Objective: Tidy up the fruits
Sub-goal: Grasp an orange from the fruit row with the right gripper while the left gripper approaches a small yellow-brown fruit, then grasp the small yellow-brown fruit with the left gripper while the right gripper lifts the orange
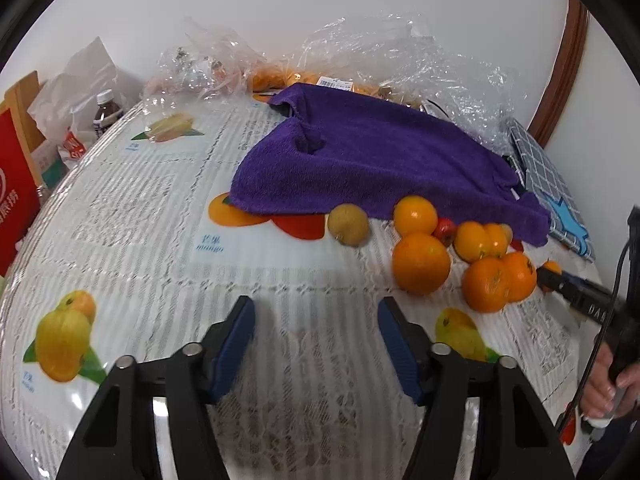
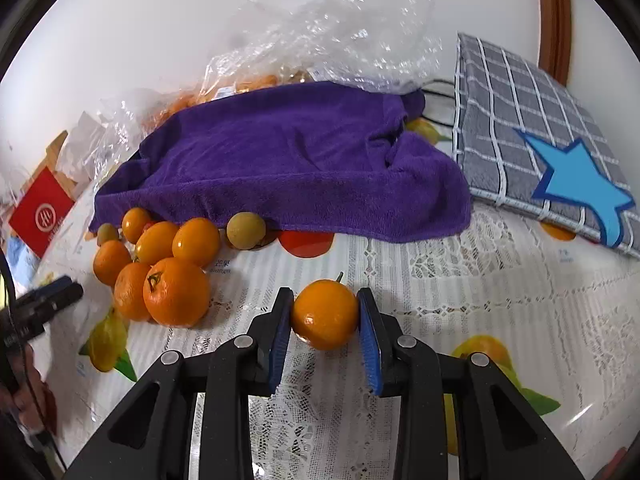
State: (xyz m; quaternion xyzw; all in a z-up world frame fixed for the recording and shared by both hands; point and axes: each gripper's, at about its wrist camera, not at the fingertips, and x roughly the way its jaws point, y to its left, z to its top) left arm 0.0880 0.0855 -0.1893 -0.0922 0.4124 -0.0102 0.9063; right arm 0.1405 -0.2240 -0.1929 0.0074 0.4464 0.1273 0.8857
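Observation:
My right gripper [image 2: 325, 312] is shut on a small orange [image 2: 324, 314], held just above the lace tablecloth. A pile of several oranges [image 2: 176, 292] lies to its left, in front of a purple towel [image 2: 280, 160]. A round yellow-green fruit [image 2: 245, 230] sits at the towel's edge. My left gripper [image 1: 316, 320] is open and empty over the cloth. The same orange pile [image 1: 422, 262] lies ahead and to its right, with the yellow-green fruit [image 1: 348, 225] and a small red fruit [image 1: 445, 230]. The right gripper's tip [image 1: 560, 280] shows at the right edge.
The purple towel [image 1: 380, 156] covers something bulky. Clear plastic bags [image 1: 400, 52] with more fruit lie behind it by the wall. A grey checked cushion with a blue star [image 2: 560, 152] is on the right. A bottle [image 1: 106, 114] and red box [image 1: 14, 196] stand at the left.

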